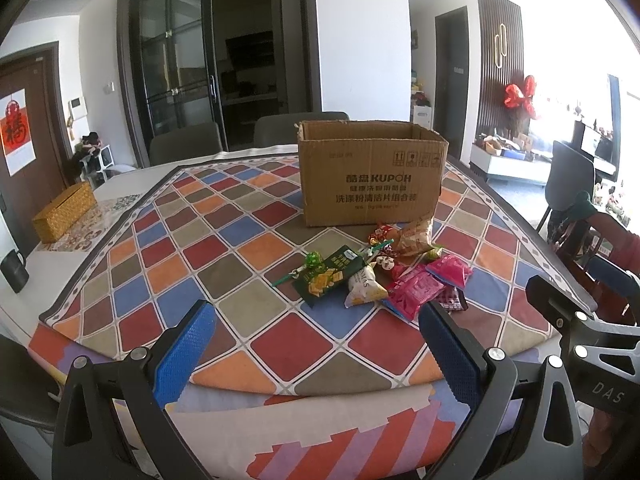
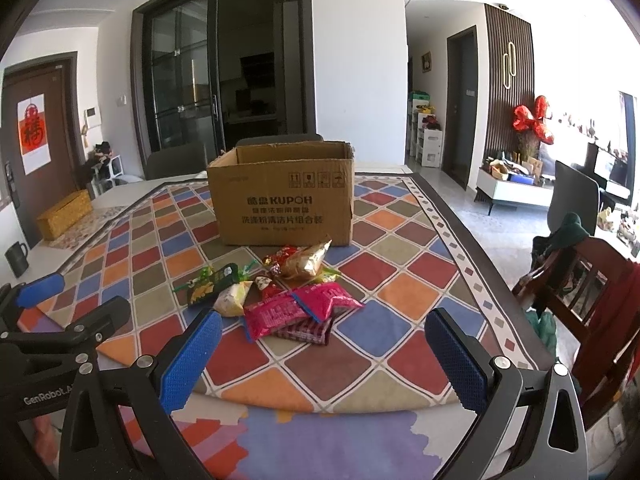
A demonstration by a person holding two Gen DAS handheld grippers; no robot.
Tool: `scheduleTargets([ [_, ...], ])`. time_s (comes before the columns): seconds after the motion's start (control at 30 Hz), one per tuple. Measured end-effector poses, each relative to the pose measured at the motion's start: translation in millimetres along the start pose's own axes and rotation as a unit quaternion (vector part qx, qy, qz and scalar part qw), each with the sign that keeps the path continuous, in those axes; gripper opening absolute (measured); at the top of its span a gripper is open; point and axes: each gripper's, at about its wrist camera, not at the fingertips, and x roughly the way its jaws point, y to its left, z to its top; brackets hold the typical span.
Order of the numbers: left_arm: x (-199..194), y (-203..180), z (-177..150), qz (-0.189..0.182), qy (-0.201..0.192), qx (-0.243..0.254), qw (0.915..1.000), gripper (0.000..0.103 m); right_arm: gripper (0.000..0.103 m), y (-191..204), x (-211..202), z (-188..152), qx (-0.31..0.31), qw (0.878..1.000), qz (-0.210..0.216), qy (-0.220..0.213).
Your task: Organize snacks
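An open cardboard box (image 1: 372, 176) stands on the checkered tablecloth; it also shows in the right wrist view (image 2: 284, 196). A pile of snack packets (image 1: 384, 276) lies just in front of it: a dark green packet (image 1: 326, 278), a cream bag (image 1: 365, 286), pink packets (image 1: 416, 290) and a gold bag (image 1: 414, 236). The pile also shows in the right wrist view (image 2: 280, 296). My left gripper (image 1: 316, 320) is open and empty, short of the pile. My right gripper (image 2: 324, 332) is open and empty, just before the pink packets (image 2: 296, 308).
A woven yellow tissue box (image 1: 64, 212) and a black mug (image 1: 14, 272) sit at the table's left. Grey chairs (image 1: 186, 146) stand behind the table. A wooden chair (image 2: 576, 280) stands at the right edge. The left gripper's body (image 2: 52, 328) shows in the right wrist view.
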Motion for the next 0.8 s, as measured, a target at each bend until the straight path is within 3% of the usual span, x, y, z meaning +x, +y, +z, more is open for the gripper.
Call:
scheduleTargets([
  [0.8, 0.3, -0.3, -1.3, 0.001, 0.001, 0.0, 1.0, 0.103, 0.103, -0.2, -0.2, -0.4, 0.0, 1.0, 0.0, 0.0],
])
